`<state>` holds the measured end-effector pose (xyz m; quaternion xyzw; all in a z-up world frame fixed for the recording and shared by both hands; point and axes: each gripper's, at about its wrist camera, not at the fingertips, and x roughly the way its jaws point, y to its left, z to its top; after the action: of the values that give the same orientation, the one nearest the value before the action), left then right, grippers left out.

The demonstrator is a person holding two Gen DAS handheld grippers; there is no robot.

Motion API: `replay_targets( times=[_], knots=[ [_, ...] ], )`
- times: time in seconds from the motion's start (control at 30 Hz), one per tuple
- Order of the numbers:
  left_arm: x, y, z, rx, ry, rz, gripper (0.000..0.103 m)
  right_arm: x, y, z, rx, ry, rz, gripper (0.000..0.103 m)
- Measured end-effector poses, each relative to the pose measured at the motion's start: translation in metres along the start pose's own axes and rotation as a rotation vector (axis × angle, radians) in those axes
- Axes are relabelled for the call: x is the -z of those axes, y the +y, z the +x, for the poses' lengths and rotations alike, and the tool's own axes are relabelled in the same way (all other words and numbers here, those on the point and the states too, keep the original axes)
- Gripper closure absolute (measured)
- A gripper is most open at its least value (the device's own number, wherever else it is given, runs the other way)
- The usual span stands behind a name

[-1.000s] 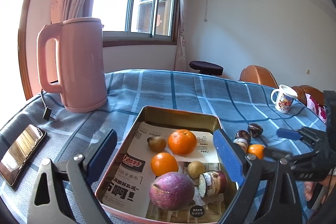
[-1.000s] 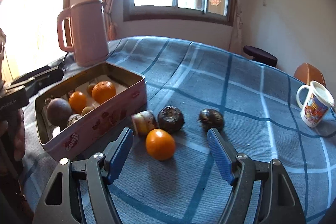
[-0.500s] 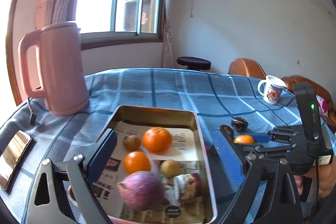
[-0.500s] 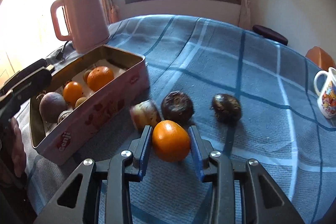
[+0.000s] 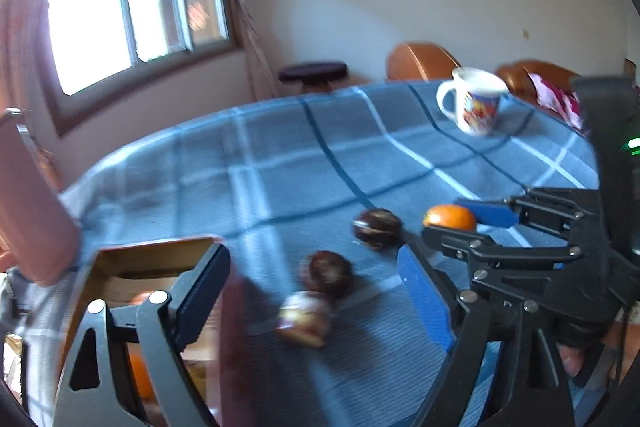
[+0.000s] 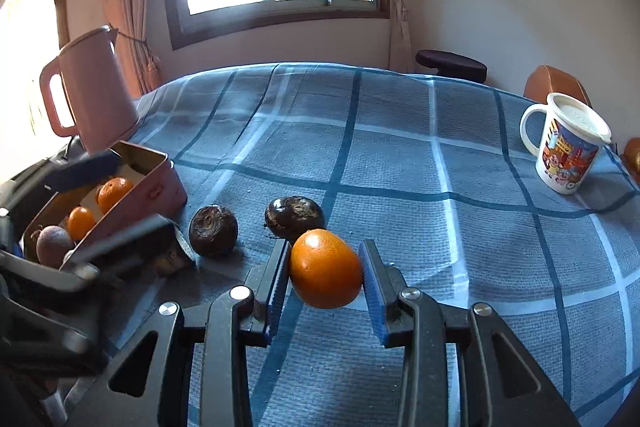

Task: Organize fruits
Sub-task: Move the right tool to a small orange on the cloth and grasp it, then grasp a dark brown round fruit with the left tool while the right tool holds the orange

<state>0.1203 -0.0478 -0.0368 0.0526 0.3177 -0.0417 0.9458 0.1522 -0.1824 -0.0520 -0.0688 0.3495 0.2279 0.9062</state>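
We list first the tin box [image 6: 120, 203], a rectangular metal container with pink outer walls and a golden inside, standing on the bench [image 6: 400, 155] just in front of the pink kettle [image 6: 92, 87]. In it we count two small oranges [image 6: 114, 189], a dull purple round fruit [image 6: 54, 245] and printed paper lining the floor; the rest of its contents is hidden behind the left claw.

On the bench, covered in a blue plaid woven cloth, just to the right of the tin box, lie two dark brown fruits [image 6: 213, 229] with rough, wrinkled skin, round and slightly flattened. A third brownish item [image 5: 304, 317] lies nearer the tin box, too blurred for us to name.

The right claw [image 6: 325, 273] grips a smooth, glossy orange [image 6: 325, 269] between its blue ribbed pads, to the right of the tin box and in front of the dark fruits. We cannot tell whether the orange touches the cloth.

The left claw [image 5: 316, 283] is beside the tin box, its jaws closing with the blurred item and one dark fruit seen between them, the pads pressing on nothing.

A white ceramic mug [image 6: 568, 147] with a cartoon print stands well to the right of the tin box, near the bench's far edge.
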Motion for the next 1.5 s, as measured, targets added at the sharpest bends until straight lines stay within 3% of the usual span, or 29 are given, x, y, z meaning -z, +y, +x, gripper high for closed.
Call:
replay_targets(
  times=[0.07, 0.2, 0.33, 0.43, 0.5, 0.63, 0.7, 0.77, 1.2, 1.5],
  knots=[
    [-0.002, 0.0, 0.014, -0.025, 0.044, -0.009, 0.02, 0.0, -0.008, -0.003, -0.008, -0.012, 0.031, 0.066],
    [0.003, 0.004, 0.014, -0.092, 0.032, 0.026, 0.02, 0.0, -0.009, -0.005, -0.016, -0.03, 0.045, 0.066],
    [0.002, 0.014, 0.015, -0.052, 0.033, -0.006, 0.021, -0.001, -0.009, -0.005, -0.029, -0.035, 0.042, 0.066],
    [0.001, -0.002, 0.023, -0.048, 0.051, 0.07, 0.023, 0.0, -0.007, -0.006, -0.024, -0.04, 0.039, 0.066],
    [0.002, -0.013, 0.033, -0.038, 0.089, 0.115, 0.025, 0.001, -0.007, -0.007, -0.022, -0.043, 0.042, 0.066],
    [0.003, -0.013, 0.054, -0.029, 0.171, 0.109, 0.028, 0.0, -0.006, -0.005, -0.019, -0.037, 0.034, 0.066],
    [0.003, -0.011, 0.059, -0.015, 0.188, 0.102, 0.038, 0.0, -0.005, -0.004, -0.015, -0.036, 0.028, 0.066],
    [0.004, -0.009, 0.064, 0.005, 0.213, 0.089, 0.061, 0.0, -0.004, -0.005, -0.011, -0.036, 0.022, 0.066],
    [0.002, -0.002, 0.033, 0.099, 0.065, 0.015, 0.061, 0.002, 0.001, -0.017, -0.008, -0.102, -0.008, 0.066],
    [0.004, -0.001, 0.012, 0.095, -0.029, -0.018, 0.061, 0.003, 0.006, -0.026, -0.009, -0.152, -0.025, 0.066]
  ],
)
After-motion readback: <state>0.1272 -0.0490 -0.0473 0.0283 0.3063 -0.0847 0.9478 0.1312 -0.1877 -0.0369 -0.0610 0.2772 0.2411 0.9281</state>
